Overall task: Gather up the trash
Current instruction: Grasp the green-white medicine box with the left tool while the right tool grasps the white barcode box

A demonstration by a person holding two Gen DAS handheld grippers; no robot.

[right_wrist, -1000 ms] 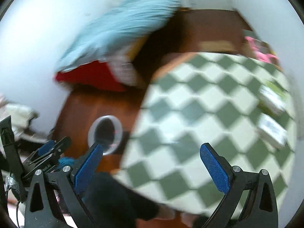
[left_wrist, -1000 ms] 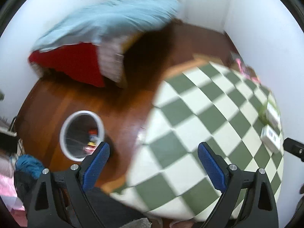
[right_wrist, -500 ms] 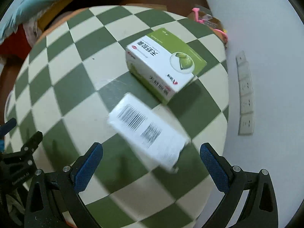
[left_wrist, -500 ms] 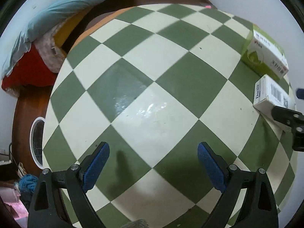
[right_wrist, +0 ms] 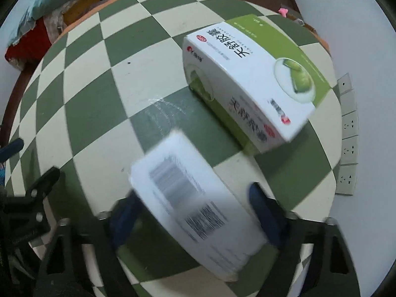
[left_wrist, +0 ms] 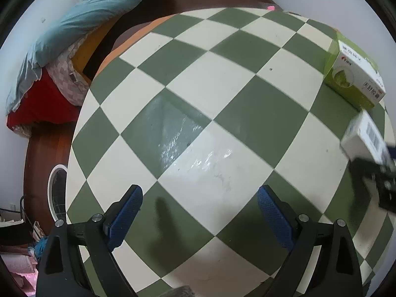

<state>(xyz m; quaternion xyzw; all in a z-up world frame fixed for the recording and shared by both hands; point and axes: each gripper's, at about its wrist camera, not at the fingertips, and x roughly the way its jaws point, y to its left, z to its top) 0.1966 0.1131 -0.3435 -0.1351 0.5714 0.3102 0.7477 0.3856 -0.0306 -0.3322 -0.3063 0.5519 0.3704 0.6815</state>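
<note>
- My right gripper (right_wrist: 195, 212) had its 2 blue pads on either side of the white barcode box (right_wrist: 198, 210); motion blur kept me from telling whether they were pressing it or just flanking it.
- The green-and-white carton (right_wrist: 250, 79) lay on the checkered tabletop (right_wrist: 94, 79) just ahead of that gripper and a little to its right, close beside the white box.
- My left gripper (left_wrist: 199, 216) was spread wide apart with nothing between its pads, hovering over bare checks of the table.
- From the left gripper, both boxes sat far off to the right: white barcode box (left_wrist: 366, 138) nearer, carton (left_wrist: 354, 74) beyond it.
- A white-rimmed bin (left_wrist: 55, 198) stood on the floor, low to the left gripper's left.
</note>
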